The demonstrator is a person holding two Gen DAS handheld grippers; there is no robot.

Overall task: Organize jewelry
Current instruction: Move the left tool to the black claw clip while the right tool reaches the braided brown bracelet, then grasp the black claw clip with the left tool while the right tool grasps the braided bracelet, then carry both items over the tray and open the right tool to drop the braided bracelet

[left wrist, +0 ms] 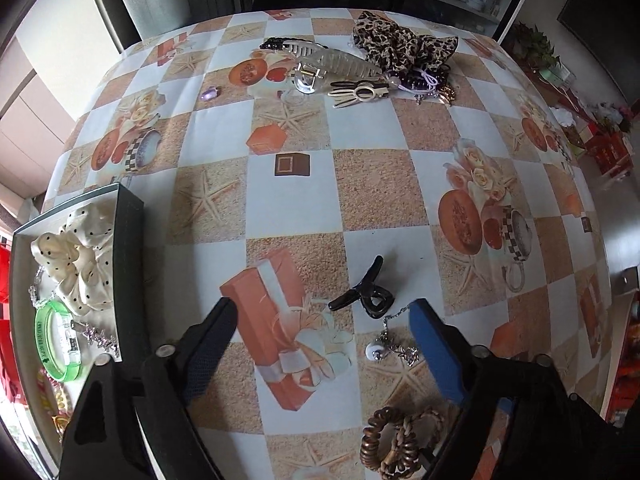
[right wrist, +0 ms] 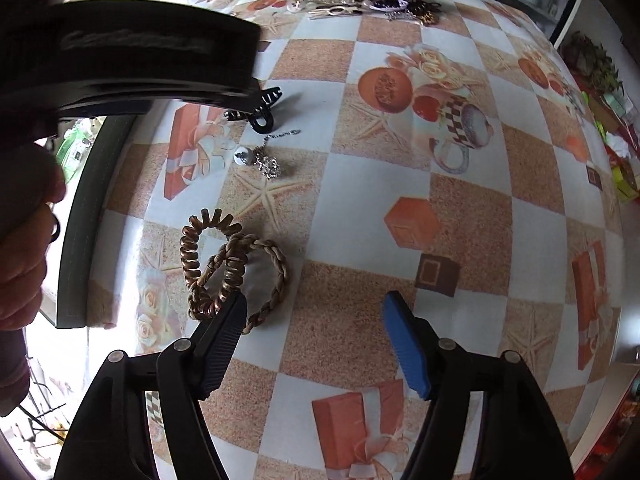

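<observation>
My left gripper (left wrist: 324, 316) is open and empty above the table. A black hair claw (left wrist: 366, 292) and a silver chain with a white bead (left wrist: 384, 348) lie just ahead of its right finger. A dark tray (left wrist: 130, 248) at the left holds a cream dotted scrunchie (left wrist: 80, 256), a green bangle (left wrist: 54, 346) and a silver piece. My right gripper (right wrist: 314, 312) is open and empty. A bronze spiral hair tie (right wrist: 208, 260) and a braided band (right wrist: 272, 276) lie by its left finger; both also show in the left wrist view (left wrist: 394, 440).
At the table's far edge lie a clear hair claw (left wrist: 340, 64), a cream clip (left wrist: 360, 92), a leopard scrunchie (left wrist: 404, 46), dark beads and a small purple piece (left wrist: 211, 92). The left gripper's body (right wrist: 132, 52) fills the upper left of the right wrist view.
</observation>
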